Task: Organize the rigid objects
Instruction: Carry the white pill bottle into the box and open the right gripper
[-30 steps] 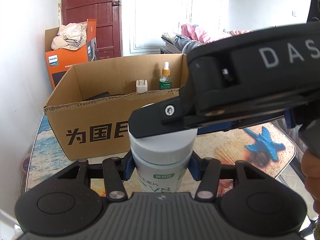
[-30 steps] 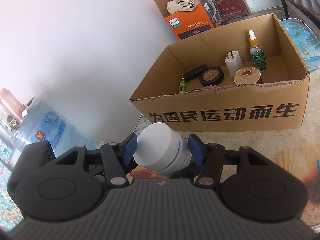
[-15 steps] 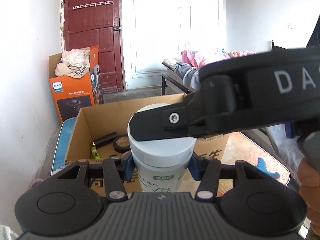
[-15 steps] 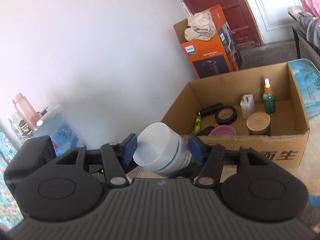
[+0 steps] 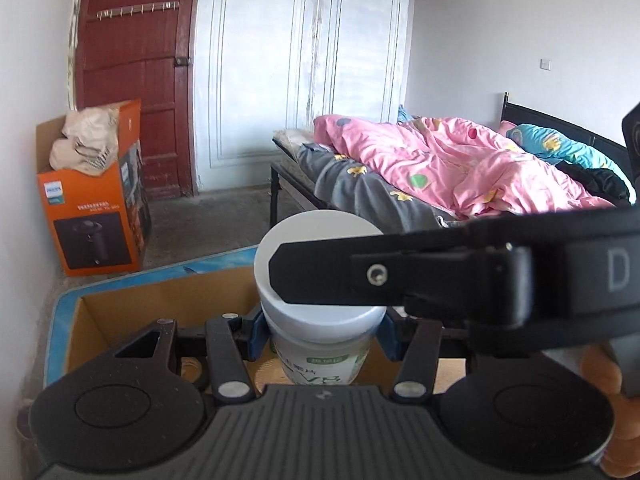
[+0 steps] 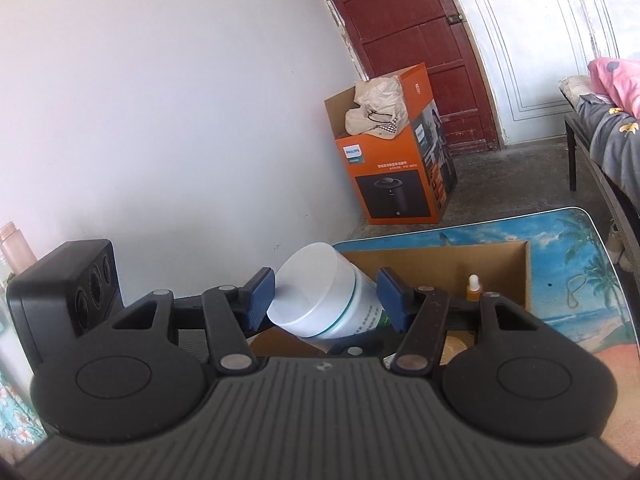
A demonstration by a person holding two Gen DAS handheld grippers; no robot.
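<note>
I hold the white jar (image 5: 320,280) clenched in my left gripper (image 5: 320,330) over the cardboard box (image 6: 440,264), my right gripper (image 6: 326,300) straddling its lid; only release remains.

Both wrist cameras close above cardboard box (image 5: 168,300), facing door; both show orange carton (image 6: 400,172).

Cardboard box (image 5: 132,312) interior mostly hidden behind claw body; jar (image 5: 320,364) label text partly occluded.

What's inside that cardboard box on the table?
In the box, a dropper bottle and part of a round tan lid show. The tools and white jar hide the rest.
</note>
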